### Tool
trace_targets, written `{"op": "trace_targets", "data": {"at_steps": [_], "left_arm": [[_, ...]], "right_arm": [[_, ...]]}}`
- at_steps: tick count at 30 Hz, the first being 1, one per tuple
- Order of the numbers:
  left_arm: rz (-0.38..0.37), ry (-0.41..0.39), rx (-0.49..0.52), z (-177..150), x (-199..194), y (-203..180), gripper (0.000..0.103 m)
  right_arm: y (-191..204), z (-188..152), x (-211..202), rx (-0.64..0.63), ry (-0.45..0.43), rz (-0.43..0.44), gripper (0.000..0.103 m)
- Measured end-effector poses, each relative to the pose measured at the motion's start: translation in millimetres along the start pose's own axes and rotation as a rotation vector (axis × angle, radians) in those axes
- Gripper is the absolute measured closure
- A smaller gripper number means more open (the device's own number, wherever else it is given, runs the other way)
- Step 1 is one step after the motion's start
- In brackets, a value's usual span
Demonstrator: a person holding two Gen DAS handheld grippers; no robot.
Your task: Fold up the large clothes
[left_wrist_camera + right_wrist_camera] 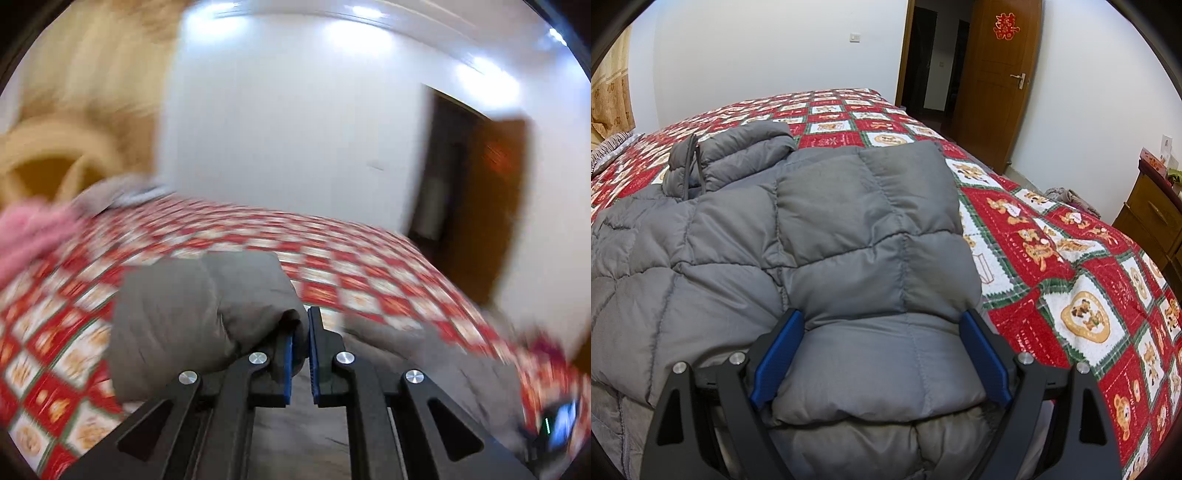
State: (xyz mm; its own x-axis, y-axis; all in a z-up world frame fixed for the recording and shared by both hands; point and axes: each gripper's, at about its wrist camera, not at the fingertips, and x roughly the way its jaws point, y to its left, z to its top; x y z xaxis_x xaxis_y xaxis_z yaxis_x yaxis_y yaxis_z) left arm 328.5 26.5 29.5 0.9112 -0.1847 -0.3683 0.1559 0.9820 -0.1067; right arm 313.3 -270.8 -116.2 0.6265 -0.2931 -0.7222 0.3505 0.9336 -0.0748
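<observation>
A grey puffer jacket (827, 236) lies spread on the bed (1071, 258), over its red-and-white checked quilt, one sleeve folded across the body toward the collar. The right hand-held gripper (882, 354) hovers over the near end of that sleeve with its blue pads (777, 360) spread wide — gripping nothing. In the blurred left wrist view, the left hand-held gripper (302, 354) has its pads nearly pressed together, pinching a bunched fold of the jacket (199, 314).
</observation>
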Motion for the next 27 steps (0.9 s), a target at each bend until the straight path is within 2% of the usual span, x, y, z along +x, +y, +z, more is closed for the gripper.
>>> {"op": "trace_targets", "data": {"at_steps": [2, 5, 7, 9, 12, 14, 15, 16, 18, 22, 24, 25, 26, 27], "left_arm": [[-0.072, 0.06, 0.121, -23, 8, -48, 0.096], [-0.146, 0.212, 0.336, -81, 27, -108, 0.096], [-0.175, 0.296, 0.411, -113, 35, -125, 0.096], [-0.143, 0.343, 0.423, -129, 37, -128, 0.096], [-0.152, 0.38, 0.397, -132, 32, -120, 0.095], [-0.184, 0.387, 0.399, -130, 19, -115, 0.088], [-0.198, 0.39, 0.4, -129, 14, -110, 0.073], [-0.211, 0.394, 0.397, -129, 10, -105, 0.048], [-0.224, 0.392, 0.371, -127, -4, -95, 0.021], [-0.248, 0.341, 0.353, -122, -28, -80, 0.02], [-0.248, 0.279, 0.232, -108, -41, -52, 0.02], [-0.235, 0.251, 0.129, -99, -43, -32, 0.02], [-0.213, 0.232, 0.055, -93, -40, -19, 0.02], [-0.149, 0.202, -0.066, -85, -39, 5, 0.02]], "right_arm": [[-1, 0, 0, 0.005, 0.0, 0.003, 0.014], [-2, 0, 0, 0.01, 0.001, 0.007, 0.014], [-3, 0, 1, 0.013, 0.001, 0.009, 0.014], [-3, 0, 1, 0.017, 0.001, 0.014, 0.013], [-4, 0, 1, 0.023, 0.001, 0.018, 0.013], [-4, 0, 1, 0.023, 0.001, 0.018, 0.013], [-4, 0, 1, 0.023, 0.001, 0.018, 0.013], [-4, 0, 1, 0.023, 0.001, 0.018, 0.013], [-4, 0, 1, 0.022, 0.001, 0.017, 0.013], [-4, 0, 1, 0.022, 0.001, 0.017, 0.013], [-4, 0, 1, 0.022, 0.001, 0.018, 0.013], [-4, 0, 1, 0.022, 0.001, 0.018, 0.013], [-4, 0, 1, 0.022, 0.001, 0.017, 0.013], [-3, 0, 1, 0.02, 0.001, 0.015, 0.013]]}}
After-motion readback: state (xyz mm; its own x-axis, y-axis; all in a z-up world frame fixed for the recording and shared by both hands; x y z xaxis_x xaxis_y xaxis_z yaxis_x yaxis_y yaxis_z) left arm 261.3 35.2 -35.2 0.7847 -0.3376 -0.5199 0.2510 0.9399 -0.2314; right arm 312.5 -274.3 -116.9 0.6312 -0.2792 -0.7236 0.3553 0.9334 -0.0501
